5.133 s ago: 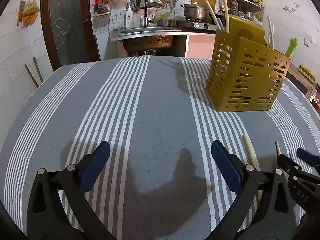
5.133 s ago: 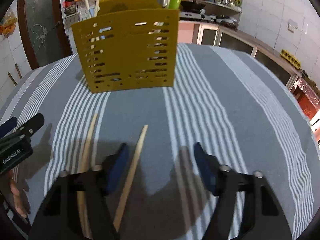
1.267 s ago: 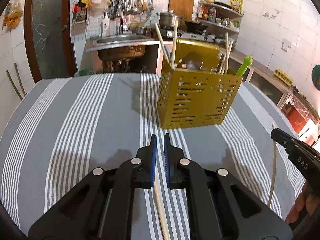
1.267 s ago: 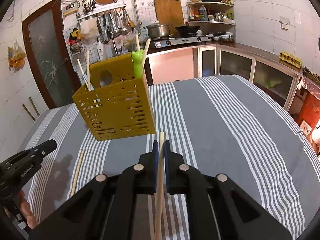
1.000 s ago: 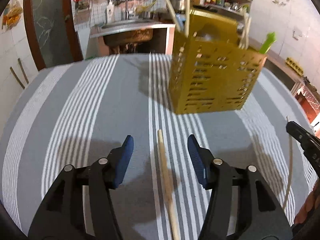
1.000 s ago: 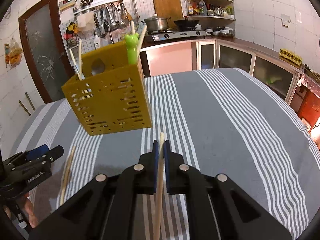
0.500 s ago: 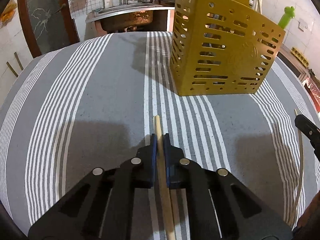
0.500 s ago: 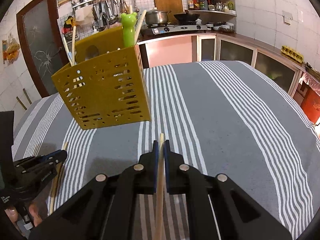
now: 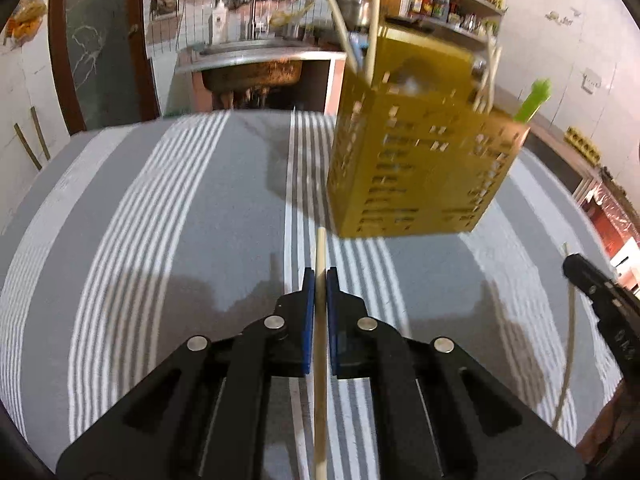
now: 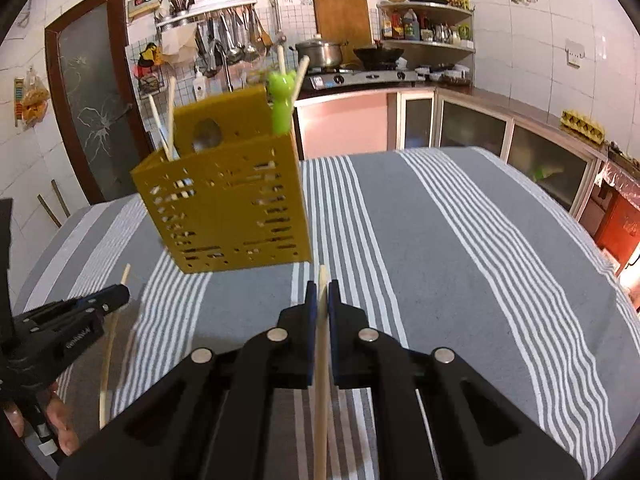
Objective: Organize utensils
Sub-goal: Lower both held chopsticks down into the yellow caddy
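Gripping One Chopstick in Each Claw Before the Yellow Caddy

Left wrist view: the left claw point(image 9: 317, 280) is clamped tight on a chopstick point(image 9: 320, 360), its blue pads point(image 9: 306, 312) pressing the stick from both sides. The stick runs along the claw's line, with its tip projecting past the pads toward the caddy point(image 9: 416, 160). The jaws have just been closing, with this chopstick between them. The caddy, yellow and perforated, stands on the striped cloth point(image 9: 160, 220) of the worktop, ahead and to the right of the claw. Several chopsticks and a green handle point(image 9: 534, 100) stand upright in it. At the right edge the right claw point(image 9: 576, 268) shows in part, with a pale stick point(image 9: 568, 352) in it. This view is blurred.

Right wrist view: the right claw point(image 10: 318, 286) is closed on a second chopstick point(image 10: 321, 360), held between blue pads point(image 10: 309, 320), tip forward. The caddy point(image 10: 228, 208) stands just ahead and to the left, apart from the stick's tip. The green handle point(image 10: 280, 100) rises at its right rear corner. At lower left the left claw point(image 10: 116, 294) appears, carrying its stick point(image 10: 107, 360), with a hand point(image 10: 52, 428) beneath it.
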{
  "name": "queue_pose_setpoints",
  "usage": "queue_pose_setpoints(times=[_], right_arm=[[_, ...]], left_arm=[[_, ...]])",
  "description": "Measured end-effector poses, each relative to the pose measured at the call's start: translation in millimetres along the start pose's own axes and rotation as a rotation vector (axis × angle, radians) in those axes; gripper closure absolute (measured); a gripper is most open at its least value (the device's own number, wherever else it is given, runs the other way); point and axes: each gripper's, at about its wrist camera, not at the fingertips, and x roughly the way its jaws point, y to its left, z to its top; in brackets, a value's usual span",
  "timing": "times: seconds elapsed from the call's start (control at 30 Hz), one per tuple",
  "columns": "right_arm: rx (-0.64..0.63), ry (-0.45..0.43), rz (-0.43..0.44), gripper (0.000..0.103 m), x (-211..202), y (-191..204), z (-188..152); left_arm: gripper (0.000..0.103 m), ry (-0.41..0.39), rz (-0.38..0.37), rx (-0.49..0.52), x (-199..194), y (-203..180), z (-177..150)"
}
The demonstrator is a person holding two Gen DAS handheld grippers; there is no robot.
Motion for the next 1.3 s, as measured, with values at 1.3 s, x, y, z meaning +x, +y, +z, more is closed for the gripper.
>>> queue_pose_setpoints(times=[1.3], right_arm=[[-0.052, -0.352, 0.105, 0.097, -94.9, 9.4, 49.0]], left_arm=[[0.099, -0.387, -0.108, 0.039, -111.1, -16.6, 25.3]])
